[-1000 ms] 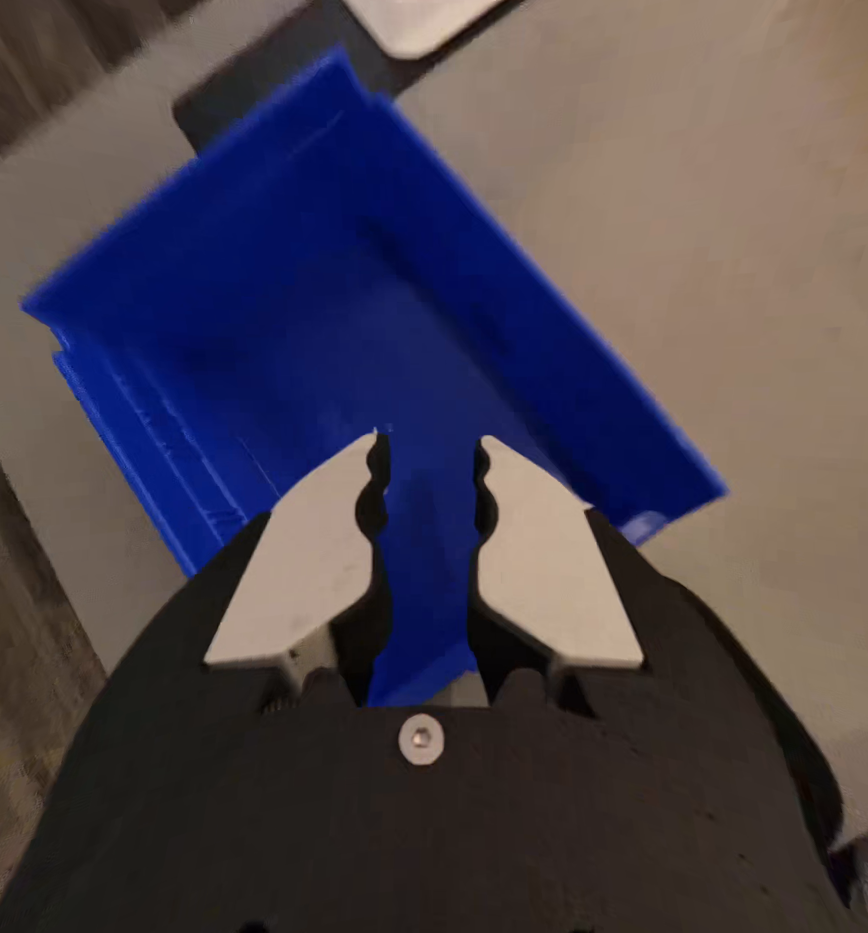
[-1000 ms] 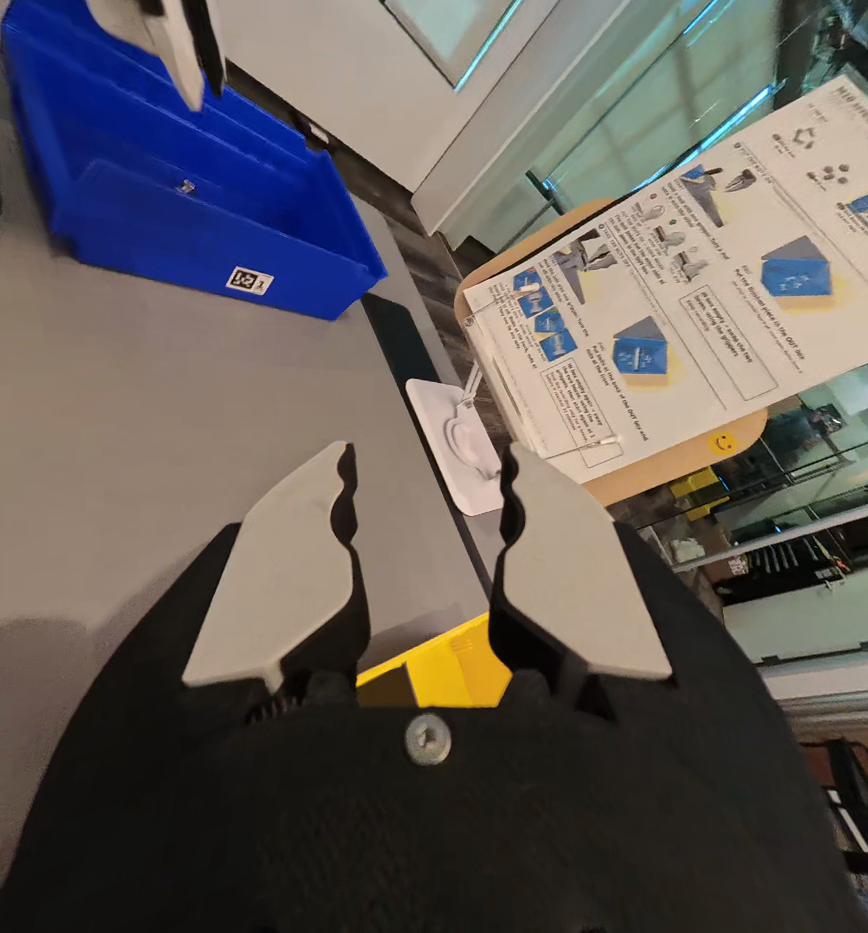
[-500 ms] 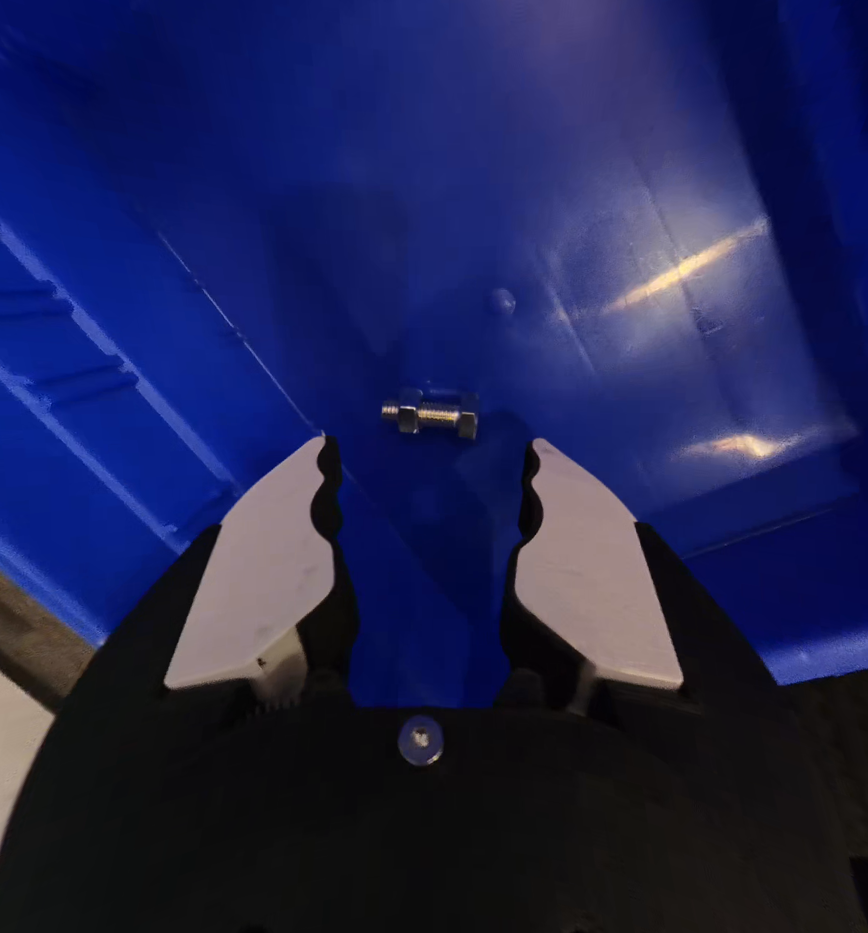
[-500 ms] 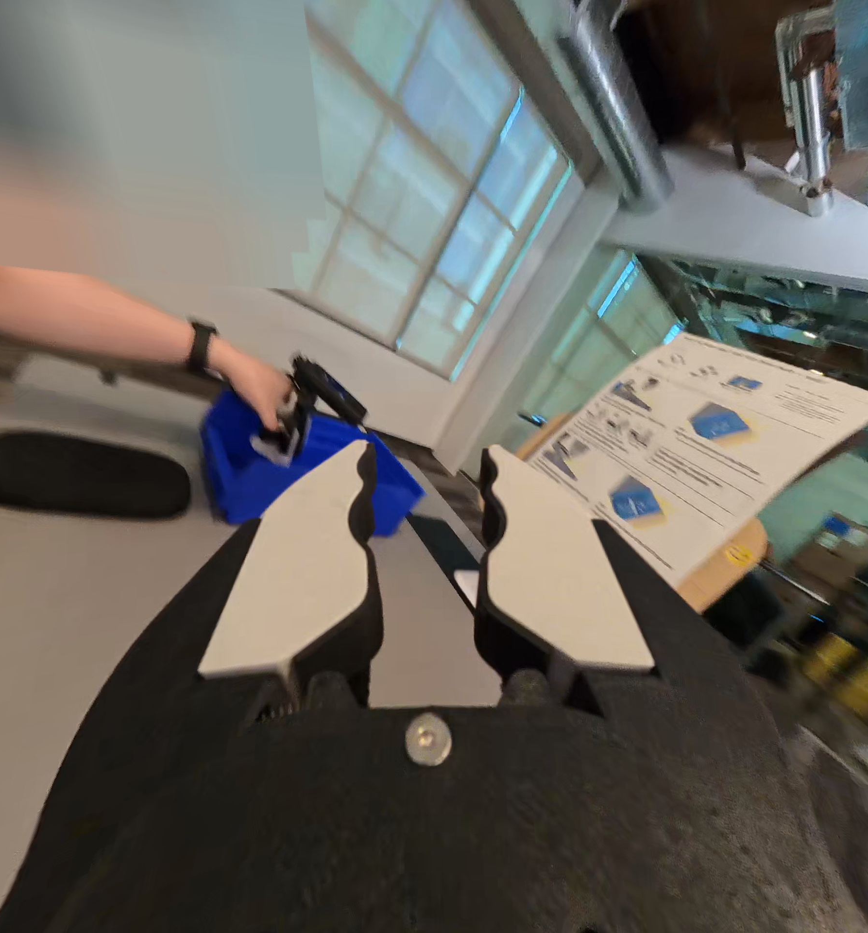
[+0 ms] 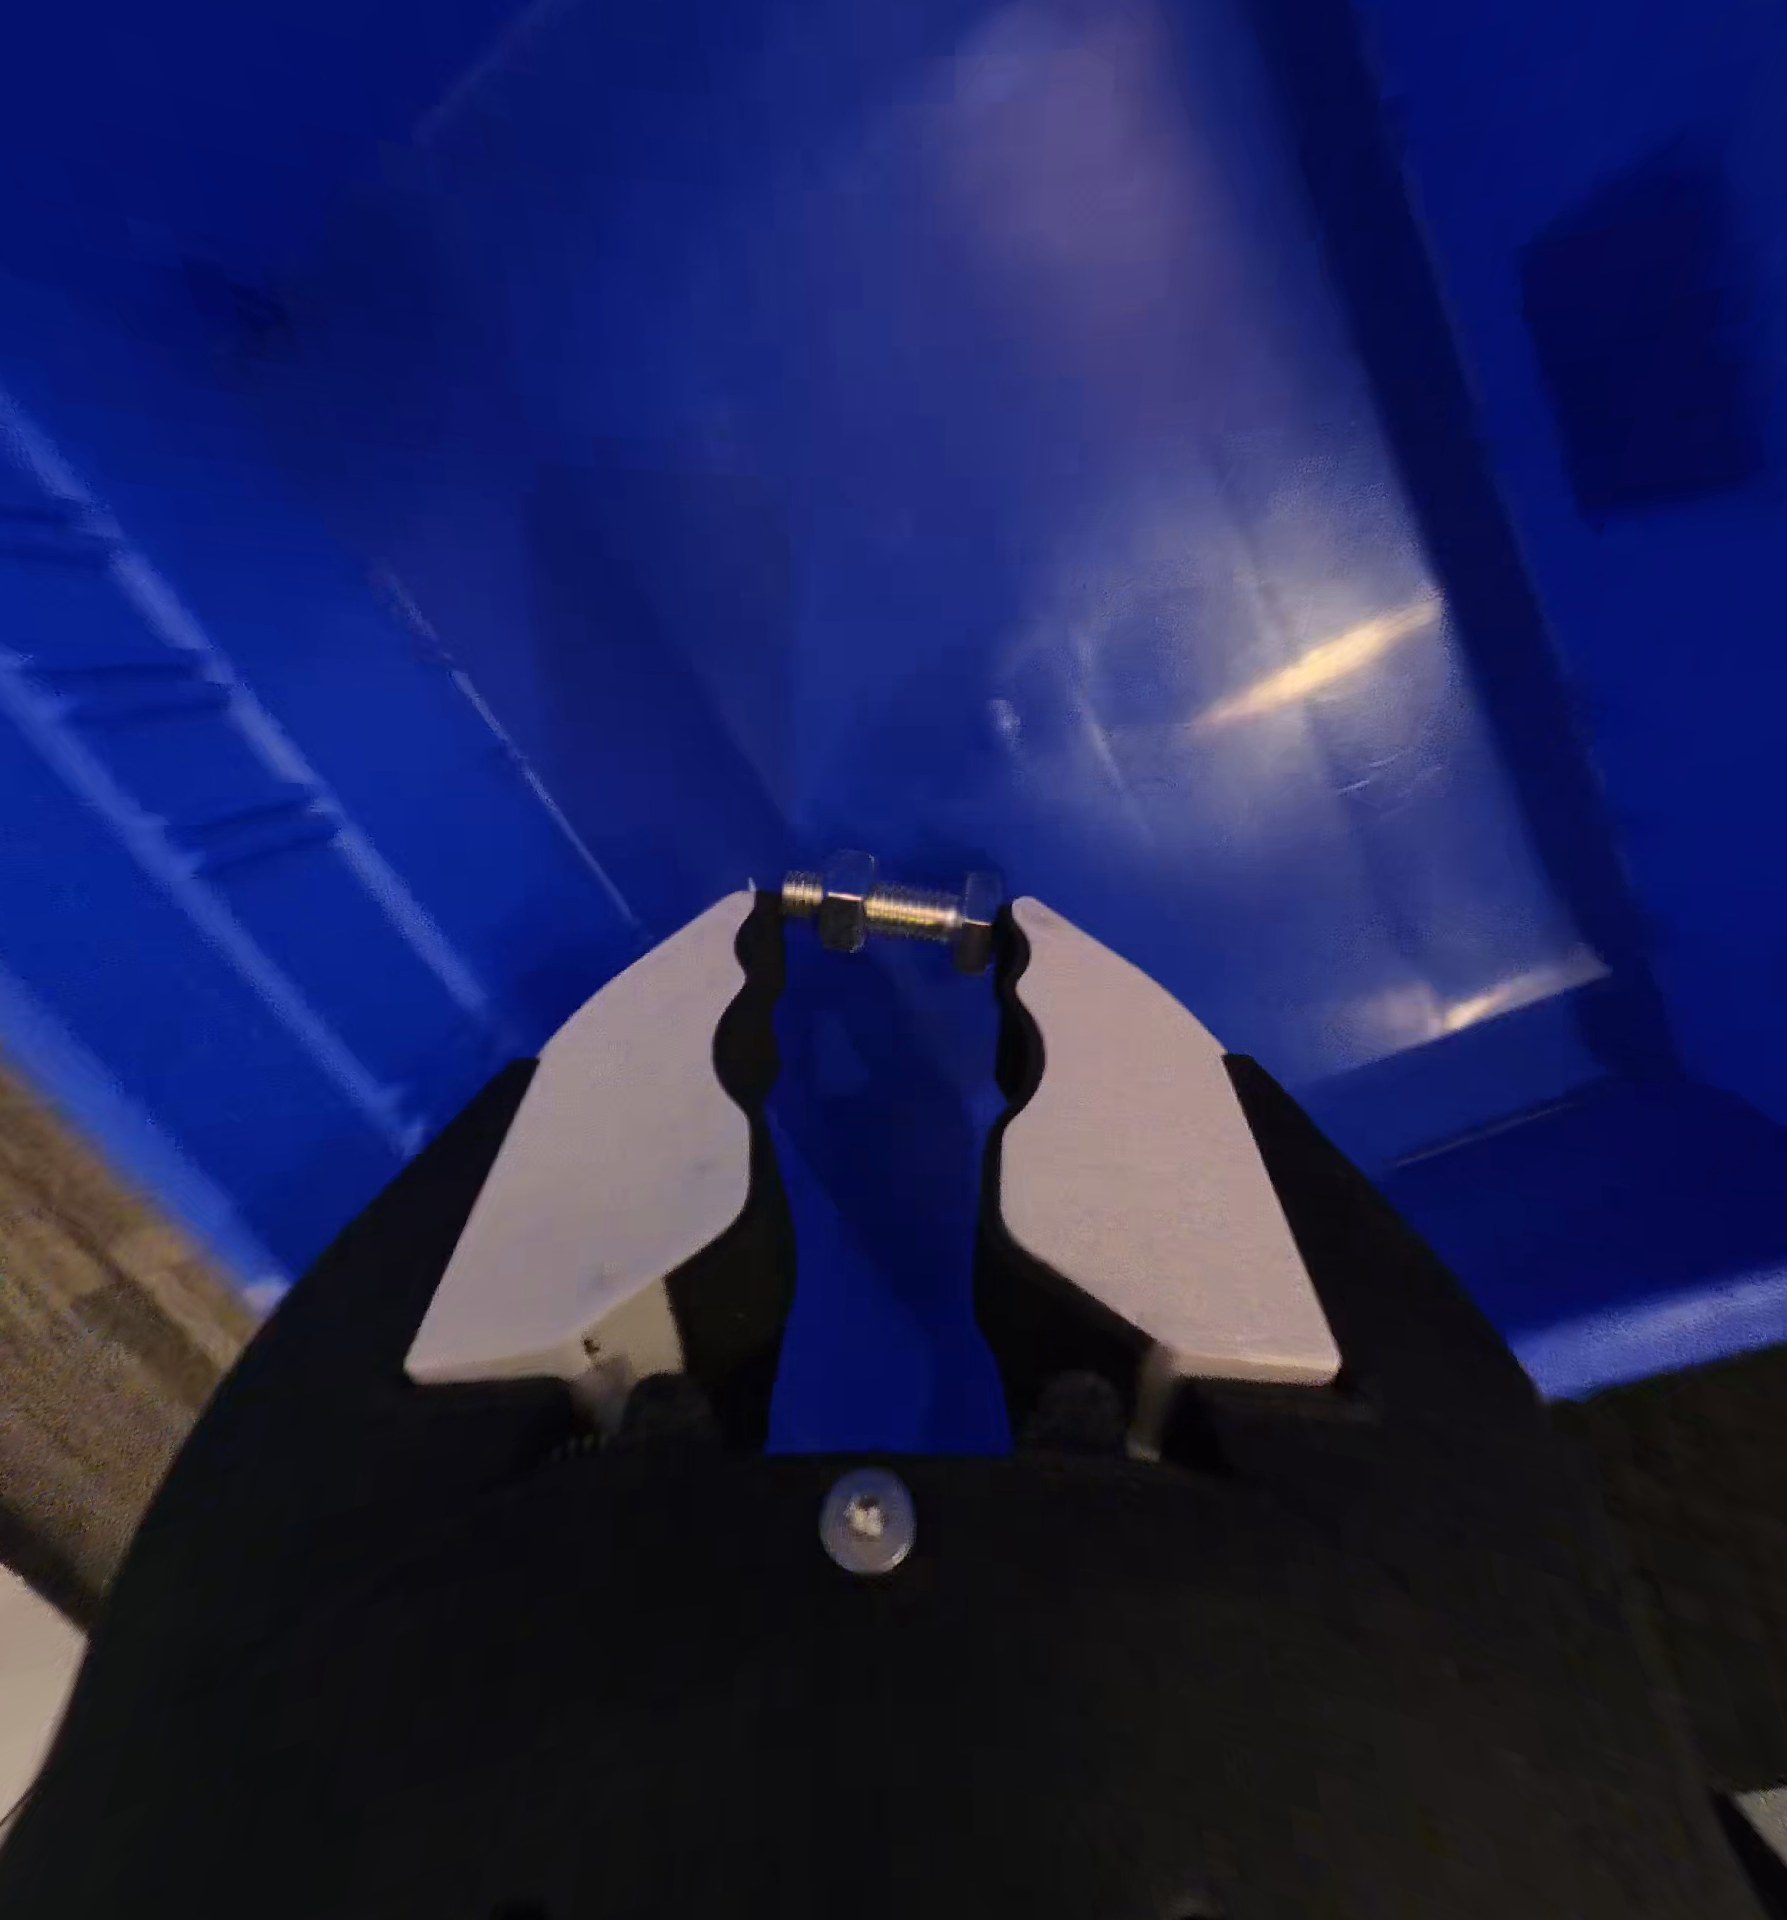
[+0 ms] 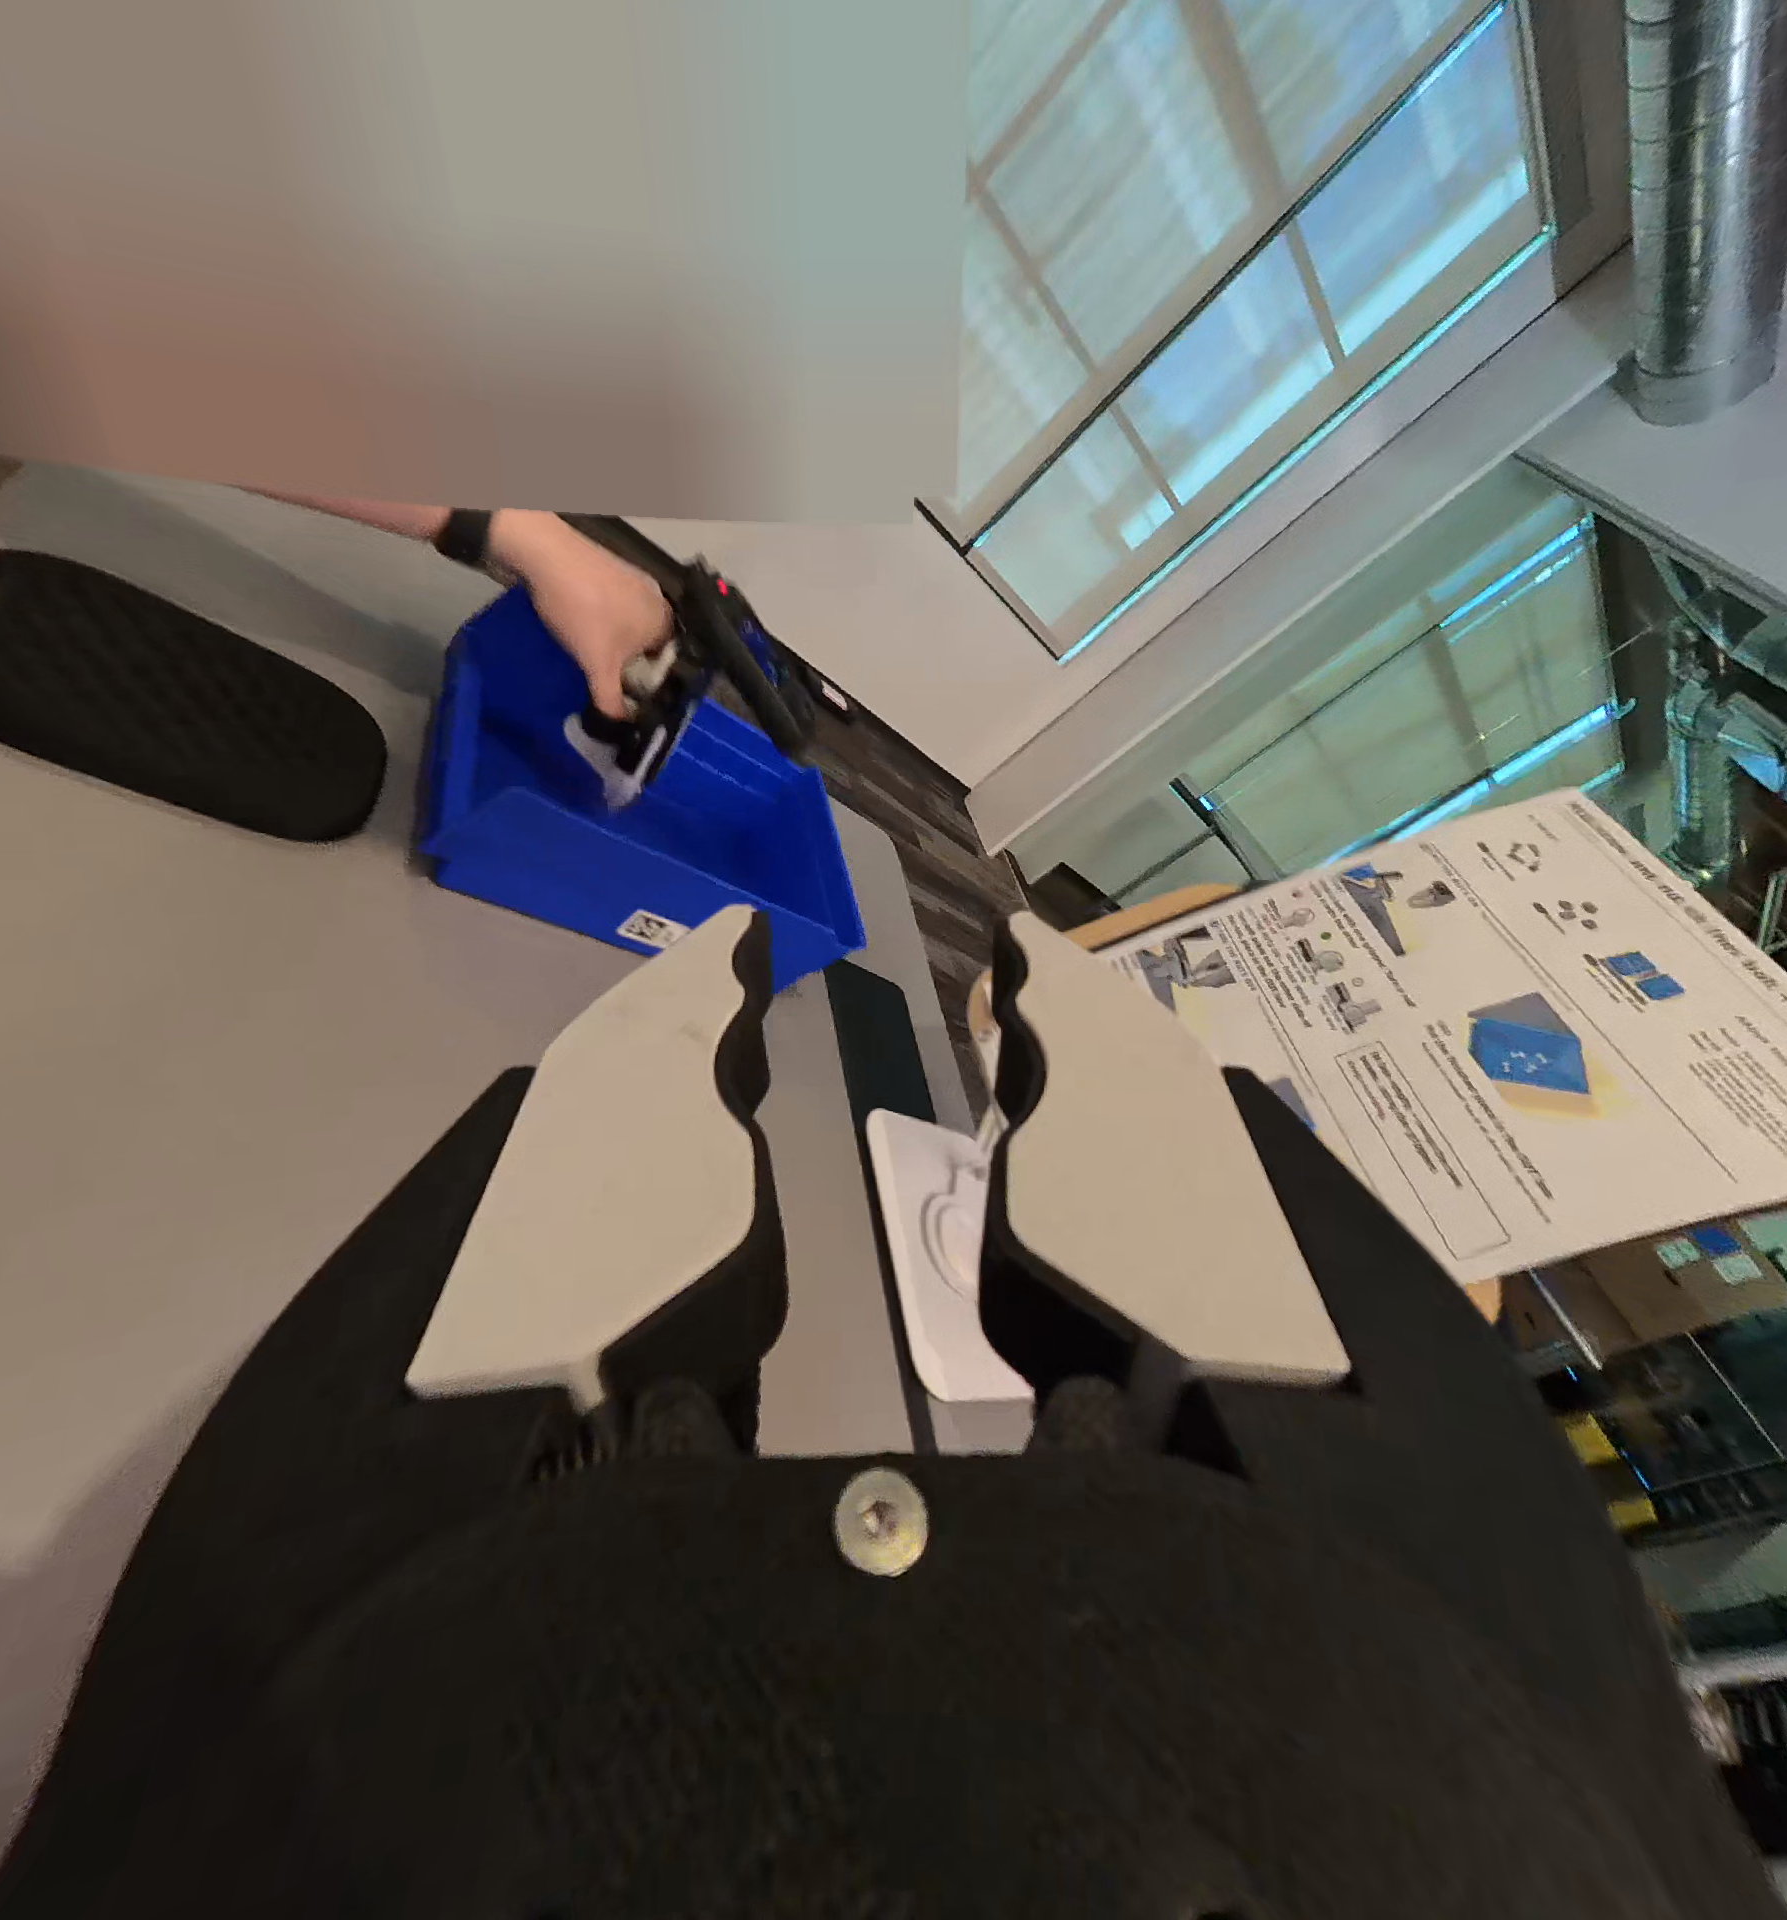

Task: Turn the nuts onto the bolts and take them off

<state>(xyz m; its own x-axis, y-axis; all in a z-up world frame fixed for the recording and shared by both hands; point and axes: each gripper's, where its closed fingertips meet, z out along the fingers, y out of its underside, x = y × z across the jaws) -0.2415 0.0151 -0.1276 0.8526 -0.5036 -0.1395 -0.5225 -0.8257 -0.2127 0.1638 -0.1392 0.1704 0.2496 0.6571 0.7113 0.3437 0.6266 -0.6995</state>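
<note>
Through the left wrist view we are down inside the deep blue plastic bin (image 5: 972, 468), its glossy floor catching streaks of light. Our left claw (image 5: 881, 914) has its two pale grey fingers spread about as wide as the small silver bolt (image 5: 894, 914), which lies crosswise right at the tips. A hex nut (image 5: 843, 914) sits threaded on the shank toward the left end, the bolt head on the right. The tips bracket both ends; we cannot tell whether they press on it or only frame it. Brown carpet shows at lower left.

Over to the right wrist view: our right claw (image 6: 881, 951) hangs above the pale grey surface (image 6: 193, 1039), fingers parted and holding nothing. Far off, a hand (image 6: 588, 613) steers the other gripper into the blue bin, which wears a small square black-and-white code sticker (image 6: 650, 928) on its front wall. A black oval mesh pad (image 6: 141, 691) lies left of the bin. To the right stands a white printed instruction sheet (image 6: 1543, 1029) with diagrams and blue pictures, its text unread here. A white flat stand base (image 6: 936, 1247) sits between our fingers' line of sight.
</note>
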